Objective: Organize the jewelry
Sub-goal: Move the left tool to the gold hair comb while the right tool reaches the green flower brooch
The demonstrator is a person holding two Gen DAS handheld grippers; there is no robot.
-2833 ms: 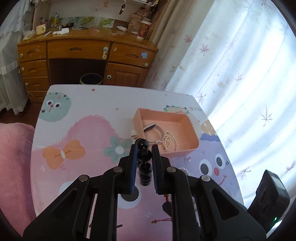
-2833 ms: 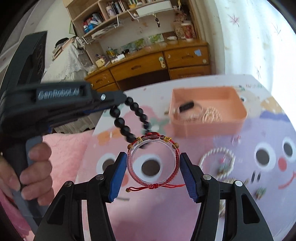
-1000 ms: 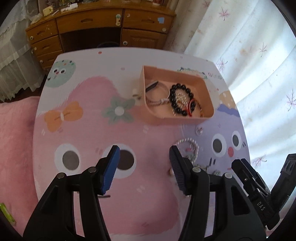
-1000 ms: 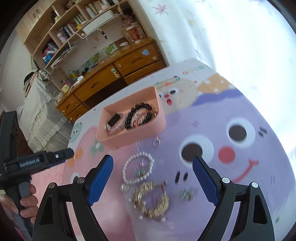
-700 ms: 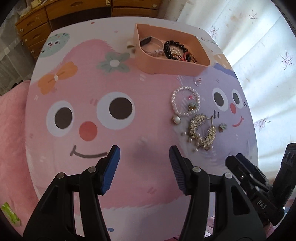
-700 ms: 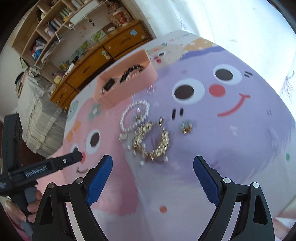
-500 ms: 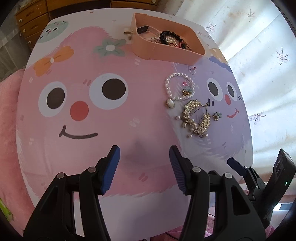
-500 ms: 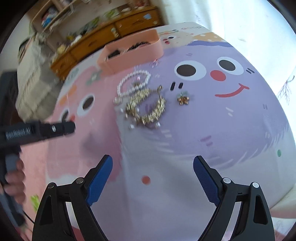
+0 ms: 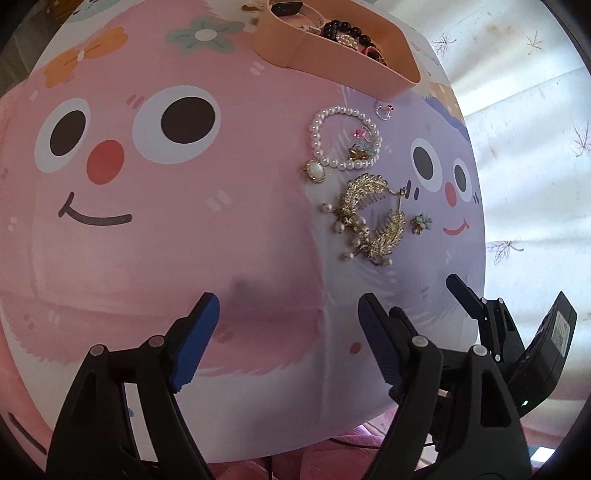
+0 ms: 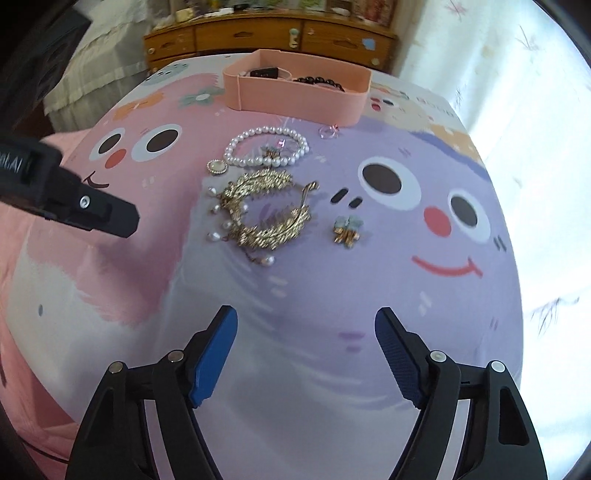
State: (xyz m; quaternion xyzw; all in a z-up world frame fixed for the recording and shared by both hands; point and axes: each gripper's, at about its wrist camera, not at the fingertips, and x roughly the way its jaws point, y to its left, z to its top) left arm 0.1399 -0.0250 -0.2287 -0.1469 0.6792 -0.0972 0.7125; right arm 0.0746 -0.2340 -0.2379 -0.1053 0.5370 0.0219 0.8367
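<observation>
On the cartoon table mat lie a white pearl bracelet [image 9: 345, 138] [image 10: 266, 150], a gold leaf hair comb with pearl drops [image 9: 371, 219] [image 10: 264, 212], a small blue-and-gold earring [image 9: 421, 223] [image 10: 347, 227] and a tiny ring [image 9: 384, 110] [image 10: 328, 130]. The pink box [image 9: 332, 51] [image 10: 295, 94] at the far side holds a black bead bracelet and other pieces. My left gripper [image 9: 288, 328] hovers empty over the mat's near part, its jaws opening. My right gripper [image 10: 306, 343] hovers empty just short of the gold comb, its jaws closing slowly with nothing between them.
The other gripper's black body shows in each view: the right one [image 9: 517, 347] at the mat's near right edge, the left one [image 10: 70, 195] left of the comb. A wooden drawer unit [image 10: 269, 35] stands behind the table. White curtains [image 9: 535, 110] hang on the right.
Both grippers dropped lower and pulled back from the pink box toward the loose jewelry. The left jaws spread wider; the right jaws narrowed a little and that view rolled level.
</observation>
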